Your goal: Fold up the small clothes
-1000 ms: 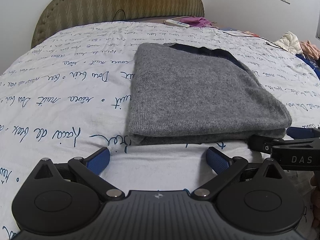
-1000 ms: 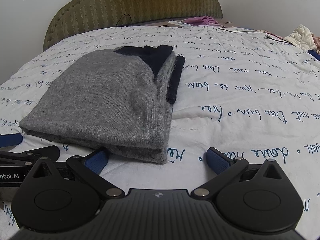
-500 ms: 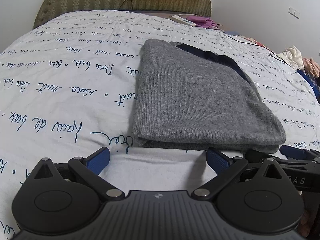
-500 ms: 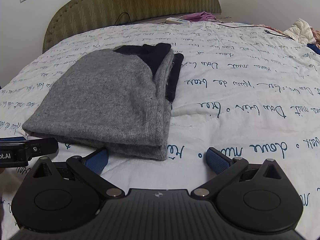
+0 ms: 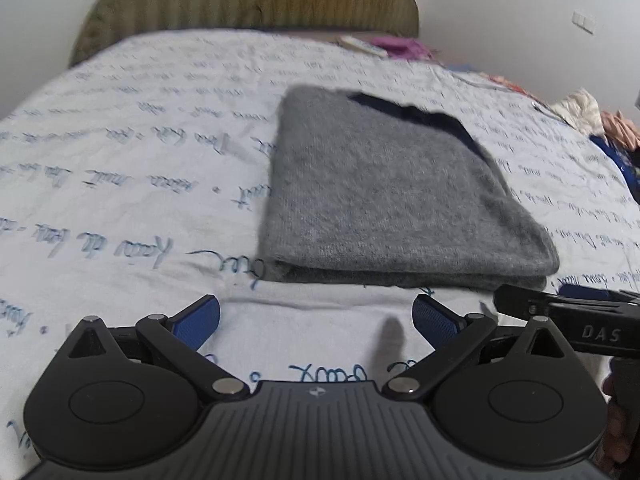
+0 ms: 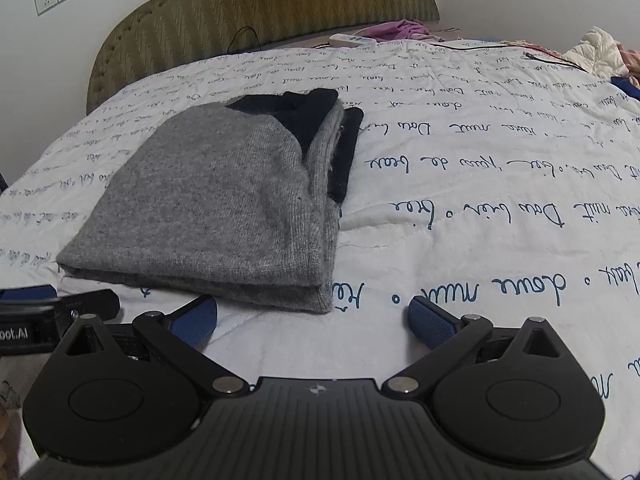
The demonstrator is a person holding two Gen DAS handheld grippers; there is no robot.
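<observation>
Since a second ago we have drawn both grippers, left (image 5: 316,316) and right (image 6: 312,316), back wide and empty; the sweater (image 6: 216,208) lies folded on the bed (image 6: 480,208), seemingly finished.

Grey sweater (image 6: 224,208) with navy trim, white bedspread (image 6: 480,208) with blue script

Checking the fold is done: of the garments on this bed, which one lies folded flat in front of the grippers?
The grey knit sweater with navy trim, a flat rectangle mid-bed. The purple cloth by the headboard and the pale clothes at the right edge lie crumpled.
</observation>
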